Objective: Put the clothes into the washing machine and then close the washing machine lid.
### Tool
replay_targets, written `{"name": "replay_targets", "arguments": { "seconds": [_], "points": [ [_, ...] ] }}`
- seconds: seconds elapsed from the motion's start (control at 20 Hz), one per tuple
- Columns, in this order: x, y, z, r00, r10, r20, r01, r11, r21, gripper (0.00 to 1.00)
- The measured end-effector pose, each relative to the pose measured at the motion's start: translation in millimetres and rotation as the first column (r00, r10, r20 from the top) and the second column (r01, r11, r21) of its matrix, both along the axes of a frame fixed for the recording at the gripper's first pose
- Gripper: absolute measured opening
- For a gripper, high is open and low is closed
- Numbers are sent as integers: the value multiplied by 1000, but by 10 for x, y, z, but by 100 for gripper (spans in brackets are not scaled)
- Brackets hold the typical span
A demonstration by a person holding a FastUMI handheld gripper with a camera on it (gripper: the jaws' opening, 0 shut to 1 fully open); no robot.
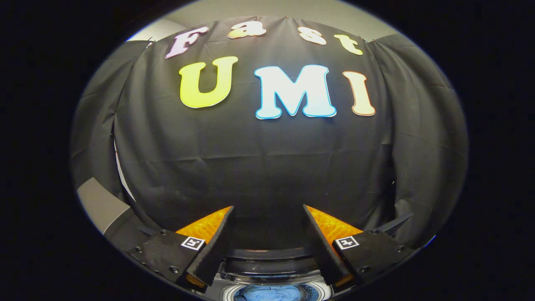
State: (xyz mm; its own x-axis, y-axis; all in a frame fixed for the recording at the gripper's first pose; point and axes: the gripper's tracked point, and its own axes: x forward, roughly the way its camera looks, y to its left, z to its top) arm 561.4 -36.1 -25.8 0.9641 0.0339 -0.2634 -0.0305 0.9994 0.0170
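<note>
Tongs (267, 213) spread wide, gripping nothing; washing machine (271, 267) at 6 o'clock, blue clothes (273, 294) inside its drum.

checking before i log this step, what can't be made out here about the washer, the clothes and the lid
- Washing machine: gripper view, just a strip of its top between the open, empty tongs; the rest is cut off below.
- Clothes: a blue patch in the drum opening, too cropped to tell what or how many.
- Lid: its position cannot be told; the dark curved rim may belong to it.
</note>
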Motion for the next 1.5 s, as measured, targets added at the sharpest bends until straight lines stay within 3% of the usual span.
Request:
{"name": "replay_targets", "arguments": {
  "seconds": [0.6,1.5],
  "points": [
    [-572,-17,-65,1000,-2,25,3,1000,-6,97],
    [-1318,-33,-564,997,1,-73,-2,1000,-12,97]
  ]
}}
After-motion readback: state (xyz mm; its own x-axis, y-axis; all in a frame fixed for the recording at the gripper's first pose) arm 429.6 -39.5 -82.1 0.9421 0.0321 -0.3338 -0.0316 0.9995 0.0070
